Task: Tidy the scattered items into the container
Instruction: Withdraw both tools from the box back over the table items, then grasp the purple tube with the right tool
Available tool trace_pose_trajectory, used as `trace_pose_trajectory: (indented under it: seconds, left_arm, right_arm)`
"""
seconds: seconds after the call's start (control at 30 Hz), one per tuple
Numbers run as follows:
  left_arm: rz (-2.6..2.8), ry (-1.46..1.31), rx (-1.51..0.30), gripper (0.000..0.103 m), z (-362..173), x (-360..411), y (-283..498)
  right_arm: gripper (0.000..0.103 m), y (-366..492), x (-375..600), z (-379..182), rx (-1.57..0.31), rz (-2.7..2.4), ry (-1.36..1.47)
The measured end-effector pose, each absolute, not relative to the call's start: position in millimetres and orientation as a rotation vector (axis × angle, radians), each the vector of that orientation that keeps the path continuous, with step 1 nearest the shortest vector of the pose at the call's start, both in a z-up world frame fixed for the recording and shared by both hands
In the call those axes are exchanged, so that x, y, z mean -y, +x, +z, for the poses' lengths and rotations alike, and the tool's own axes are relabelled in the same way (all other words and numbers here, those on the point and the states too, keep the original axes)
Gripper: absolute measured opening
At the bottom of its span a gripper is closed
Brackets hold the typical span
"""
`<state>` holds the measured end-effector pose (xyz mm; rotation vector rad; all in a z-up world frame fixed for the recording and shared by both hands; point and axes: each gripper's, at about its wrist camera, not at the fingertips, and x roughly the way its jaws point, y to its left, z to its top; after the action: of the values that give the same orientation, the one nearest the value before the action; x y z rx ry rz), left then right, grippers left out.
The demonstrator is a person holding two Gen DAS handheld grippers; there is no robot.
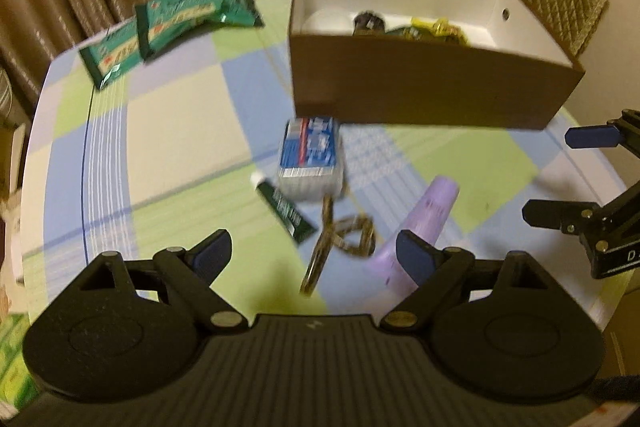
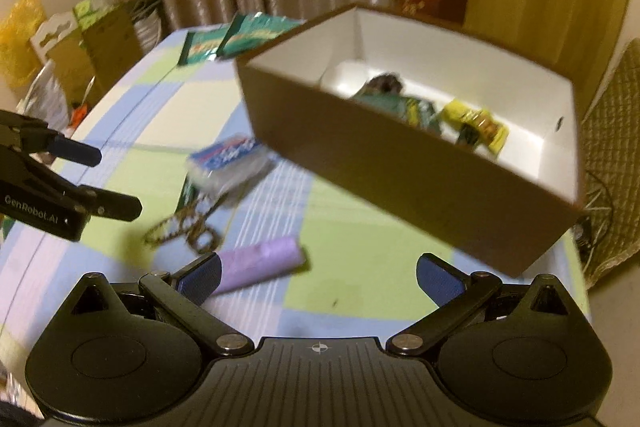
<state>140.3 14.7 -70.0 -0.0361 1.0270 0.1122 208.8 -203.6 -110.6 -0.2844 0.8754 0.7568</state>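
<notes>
Both grippers I am running stand with their jaws spread wide and nothing between the pads. My left gripper (image 1: pixel 314 258) hangs over the checked tablecloth (image 1: pixel 180 123), its blue pads apart and touching no item; below the gap I see a gold chain (image 1: pixel 340 243), blurred, and the lower end of a lilac tube (image 1: pixel 420 227) passes just behind the right-hand pad. I cannot tell whether that pad brushes the tube. My right gripper (image 2: pixel 320 277) is just as empty: its jaws gape over bare cloth, with the same lilac tube (image 2: pixel 260 263) lying on its side beside the left-hand pad, close but with no grip on it.

Further out, a blue-and-white packet (image 1: pixel 312 159) lies near the front wall of the brown box (image 1: pixel 420 91), with a dark green sachet (image 1: pixel 288 215) partly under it. Two green packets (image 1: pixel 176 27) lie well apart from these, near the far edge of the table. Inside the box, on its white floor, I make out a dark item (image 2: pixel 386 85), a green wrapper (image 2: pixel 416 111) and a yellow wrapper (image 2: pixel 476 123).
</notes>
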Motion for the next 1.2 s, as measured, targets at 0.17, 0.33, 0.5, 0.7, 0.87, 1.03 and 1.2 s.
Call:
trace_pose_trajectory:
  seconds: [0.17,0.33,0.5,0.7,0.87,1.03,1.2]
  left_arm:
    - [0.136,-0.063,-1.069,0.087,-85.0,-22.6,127.6]
    - [0.150,-0.078,-1.075,0.087,-89.2,-28.4,119.8]
    - [0.149,-0.090,-1.077,0.087,-92.3,-31.6,113.9]
    - [0.164,-0.114,-1.096,0.087,-99.6,-34.7,106.2]
    - [0.184,-0.138,-1.100,0.087,-104.8,-38.8,103.8]
    - [0.197,-0.150,-1.113,0.086,-111.4,-41.4,105.2]
    - [0.200,-0.151,-1.129,0.086,-116.8,-39.6,109.2]
  right_arm:
    - [0.101,197.8,196.4,-132.6,-0.904,0.813,-0.315]
    - [0.101,191.9,190.8,-156.8,-0.877,0.904,-0.451]
    - [0.101,199.8,191.7,-180.2,-0.847,1.031,-0.640]
    - [0.101,220.1,190.9,-196.9,-0.820,1.153,-0.724]
    - [0.101,239.8,181.0,-199.3,-0.809,1.231,-0.703]
    - [0.094,249.8,161.5,-196.6,-0.729,1.313,-0.760]
    - [0.074,237.4,143.8,-188.8,-0.576,1.415,-0.901]
